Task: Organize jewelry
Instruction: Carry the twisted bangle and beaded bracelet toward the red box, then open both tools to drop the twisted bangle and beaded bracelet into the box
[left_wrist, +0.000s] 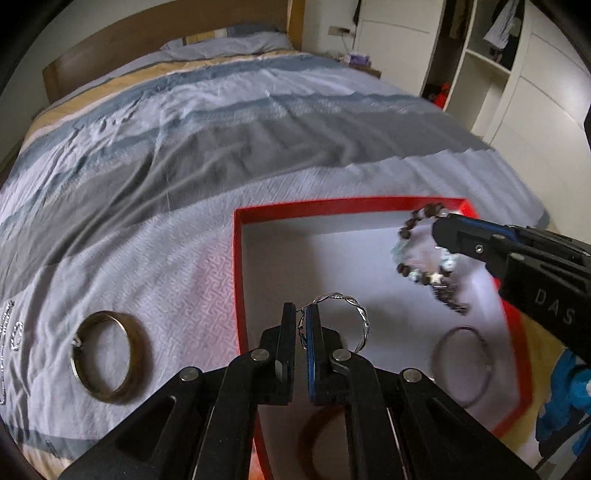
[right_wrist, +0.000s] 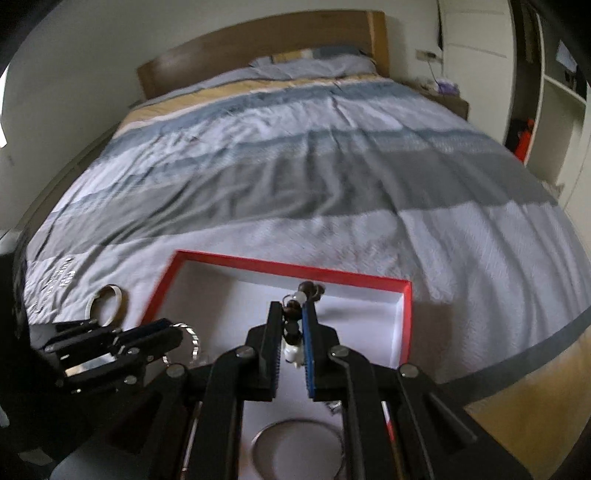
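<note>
While both grippers hang over box (left_wrist: 239, 258), left fingers (left_wrist: 287, 332) pinch twisted bangle (left_wrist: 354, 314), right fingers (right_wrist: 272, 332) pinch bead bracelet (left_wrist: 410, 251). I lower further, release clear of plain bangle (left_wrist: 461, 365).

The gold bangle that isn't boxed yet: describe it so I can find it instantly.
Start at the red box on the striped bedspread. The bangle lies flat on the cover left of it, outside its wall. It is a broad brass-coloured band, unlike the thin silver hoop inside.
</note>
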